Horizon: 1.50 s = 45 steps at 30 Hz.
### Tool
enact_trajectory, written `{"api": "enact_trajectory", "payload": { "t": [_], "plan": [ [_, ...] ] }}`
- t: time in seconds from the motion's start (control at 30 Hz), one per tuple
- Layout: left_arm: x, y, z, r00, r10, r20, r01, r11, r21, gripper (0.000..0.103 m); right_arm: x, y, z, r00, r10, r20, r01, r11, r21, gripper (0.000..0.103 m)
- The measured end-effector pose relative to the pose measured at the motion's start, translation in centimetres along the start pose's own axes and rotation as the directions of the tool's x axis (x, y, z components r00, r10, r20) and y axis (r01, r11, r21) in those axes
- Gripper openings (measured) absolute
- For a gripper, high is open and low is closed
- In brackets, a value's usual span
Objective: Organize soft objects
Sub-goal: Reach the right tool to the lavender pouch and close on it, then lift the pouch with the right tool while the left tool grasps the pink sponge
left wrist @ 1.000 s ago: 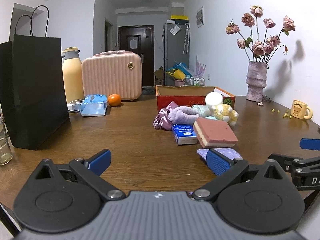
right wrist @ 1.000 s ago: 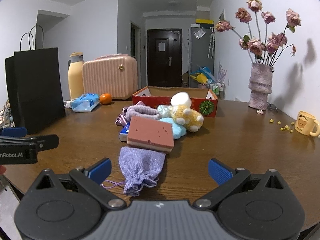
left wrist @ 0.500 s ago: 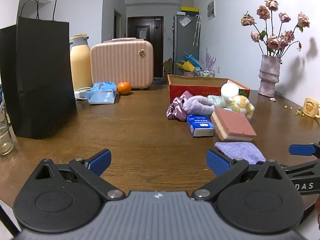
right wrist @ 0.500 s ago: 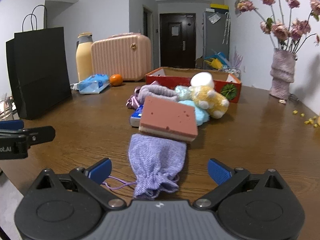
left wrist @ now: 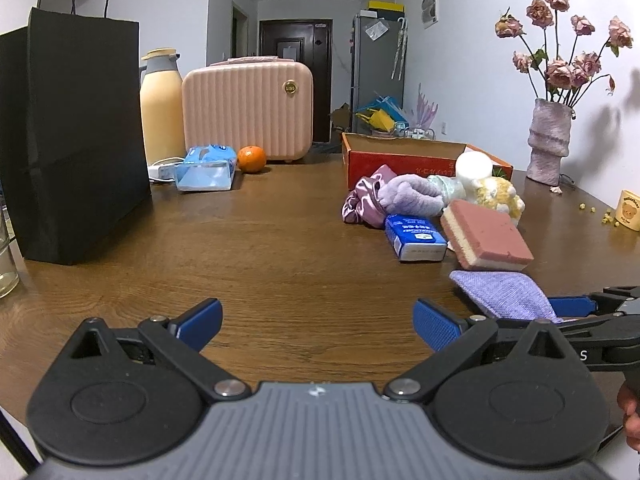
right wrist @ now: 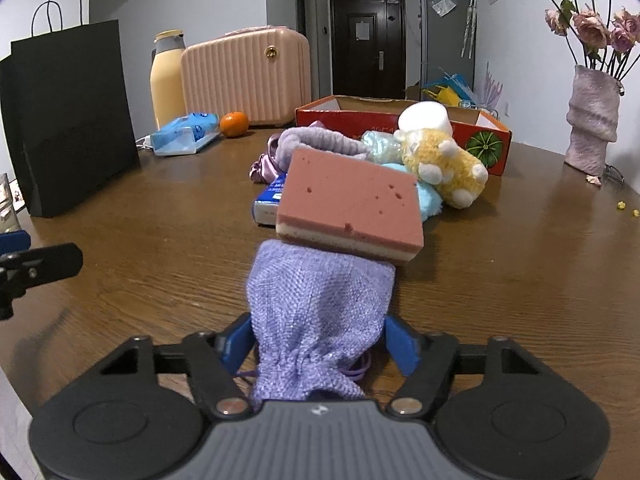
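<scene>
A purple knit drawstring pouch [right wrist: 316, 304] lies on the wooden table, between the fingers of my right gripper [right wrist: 318, 344]. Its jaws are closing and the blue pads meet the pouch's sides. Behind the pouch lie a pink sponge [right wrist: 352, 204], a yellow plush toy [right wrist: 444, 168], a lilac headband [left wrist: 412, 196], a satin scrunchie [left wrist: 360, 204] and a blue tissue pack [left wrist: 416, 236], heaped in front of a red cardboard box [right wrist: 360, 114]. My left gripper [left wrist: 318, 320] hangs open over bare table to the pouch's [left wrist: 500, 292] left, with nothing between its fingers.
A black paper bag [left wrist: 76, 136] stands at the left, and a glass [left wrist: 6, 268] sits at the table's left edge. At the back are a yellow thermos [left wrist: 160, 108], a pink case [left wrist: 248, 116], a wipes pack [left wrist: 206, 168] and an orange [left wrist: 251, 158]. A vase [left wrist: 548, 144] and a mug [left wrist: 630, 210] stand right.
My right gripper moved forward and down over the pouch, and its jaws went from wide open to closing on the pouch's sides. My left gripper dropped slightly and stayed open.
</scene>
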State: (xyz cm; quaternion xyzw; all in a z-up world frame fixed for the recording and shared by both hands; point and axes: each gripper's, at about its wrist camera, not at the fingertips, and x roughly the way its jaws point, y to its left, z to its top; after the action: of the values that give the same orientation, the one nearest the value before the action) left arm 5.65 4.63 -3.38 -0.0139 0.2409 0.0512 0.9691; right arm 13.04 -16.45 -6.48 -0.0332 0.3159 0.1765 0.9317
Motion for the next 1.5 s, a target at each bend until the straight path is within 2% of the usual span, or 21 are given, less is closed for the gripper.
{"api": "enact_trajectory", "payload": {
  "t": [0.13,0.3,0.4,0.83,1.13,1.5],
  "plan": [
    [0.4,-0.1,0.1,1.0,-0.001,-0.005,0.001,1.0,0.002,0.103,0.2,-0.3,-0.1,1.0,0.003,-0.002,-0.003,1.0,-0.008,0.059],
    [0.8,-0.2,0.1,1.0,-0.004,-0.014,0.004,1.0,-0.001,0.103,-0.2,-0.6,-0.1,1.0,0.023,0.005,-0.023,1.0,-0.006,0.037],
    [0.8,-0.3,0.1,1.0,-0.005,-0.01,0.005,1.0,-0.004,0.103,-0.8,-0.4,-0.1,0.999,0.034,0.018,-0.034,0.999,-0.012,0.032],
    [-0.2,-0.4,0.7,1.0,-0.009,0.006,0.01,1.0,-0.03,0.103,-5.8,0.4,0.5,0.983,0.096,0.156,-0.089,0.995,-0.05,0.028],
    [-0.6,-1.7,1.3,0.999,-0.034,0.011,0.035,0.999,-0.018,0.103,-8.3,-1.2,1.0,0.973,0.052,0.224,-0.048,0.999,-0.024,0.028],
    [1.6,-5.6,2.1,0.995,-0.087,-0.046,0.088,0.996,0.021,0.103,-8.7,-5.1,0.7,0.967,0.012,0.254,-0.023,0.999,0.037,0.028]
  ]
}}
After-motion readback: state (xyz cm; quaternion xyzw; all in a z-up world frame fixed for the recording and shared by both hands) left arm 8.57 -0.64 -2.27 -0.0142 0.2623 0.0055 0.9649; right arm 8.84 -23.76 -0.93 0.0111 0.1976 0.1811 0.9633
